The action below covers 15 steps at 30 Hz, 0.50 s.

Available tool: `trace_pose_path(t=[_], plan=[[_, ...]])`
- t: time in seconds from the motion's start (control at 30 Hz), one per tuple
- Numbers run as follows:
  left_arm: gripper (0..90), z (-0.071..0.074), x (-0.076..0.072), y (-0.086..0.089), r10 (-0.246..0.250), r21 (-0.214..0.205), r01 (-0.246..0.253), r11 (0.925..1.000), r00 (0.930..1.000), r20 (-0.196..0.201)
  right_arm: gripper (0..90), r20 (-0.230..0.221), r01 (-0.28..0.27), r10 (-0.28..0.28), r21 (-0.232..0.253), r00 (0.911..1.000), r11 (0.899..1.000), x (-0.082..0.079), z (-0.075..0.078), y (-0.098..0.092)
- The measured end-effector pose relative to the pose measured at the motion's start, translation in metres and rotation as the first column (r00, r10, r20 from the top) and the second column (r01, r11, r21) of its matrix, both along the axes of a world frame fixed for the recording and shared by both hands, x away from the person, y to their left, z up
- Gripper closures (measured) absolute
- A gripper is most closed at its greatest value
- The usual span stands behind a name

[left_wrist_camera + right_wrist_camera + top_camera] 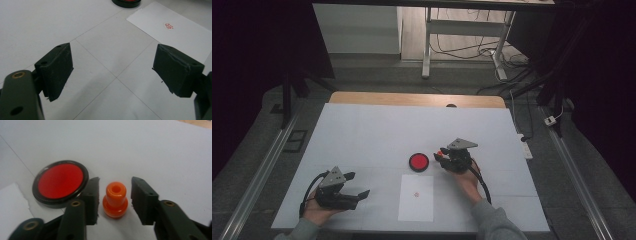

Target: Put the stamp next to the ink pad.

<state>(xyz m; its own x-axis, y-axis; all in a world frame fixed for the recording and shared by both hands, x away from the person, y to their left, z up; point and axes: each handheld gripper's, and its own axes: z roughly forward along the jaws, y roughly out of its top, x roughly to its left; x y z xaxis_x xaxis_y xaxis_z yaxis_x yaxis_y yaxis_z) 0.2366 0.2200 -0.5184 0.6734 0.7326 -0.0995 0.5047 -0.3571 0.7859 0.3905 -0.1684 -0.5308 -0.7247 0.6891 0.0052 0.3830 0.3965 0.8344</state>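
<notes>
An orange stamp (115, 200) stands upright on the white table between the jaws of my right gripper (115, 179). Narrow gaps show on both sides of it, so the pads do not press it. Just to its left lies a round red ink pad (60, 180) in a black rim. In the high view the right gripper (439, 154) sits right of the ink pad (418, 162), with the stamp (443, 151) at its tips. A white paper sheet (416, 197) bearing a small red mark (169, 25) lies nearer me. My left gripper (358, 184) rests at the front left, open (112, 67) and with nothing between its fingers.
The white table cover (377, 130) ends at a wooden strip (412, 98) at the back. Beyond it stand a desk frame (427, 45) and floor cables (512, 95). Metal rails (257, 180) run along both sides of the table.
</notes>
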Motion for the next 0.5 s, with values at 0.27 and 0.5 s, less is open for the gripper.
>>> trace_pose_path(t=[0.27, 0.5], plan=[[16.1, 0.0, 0.0, 0.002, 0.009, -0.007, -0.009, 0.9999, 0.9999, -0.004, 48.9, 0.027, -0.014, 0.012, 0.06, 0.9995, 0.998, -0.005, 0.017, -0.006], [16.1, -0.002, 0.001, 0.005, 0.02, -0.009, -0.02, 0.9997, 0.9997, -0.013, 49.5, 0.033, -0.04, 0.038, 0.06, 0.9987, 0.997, -0.015, 0.028, -0.018]])
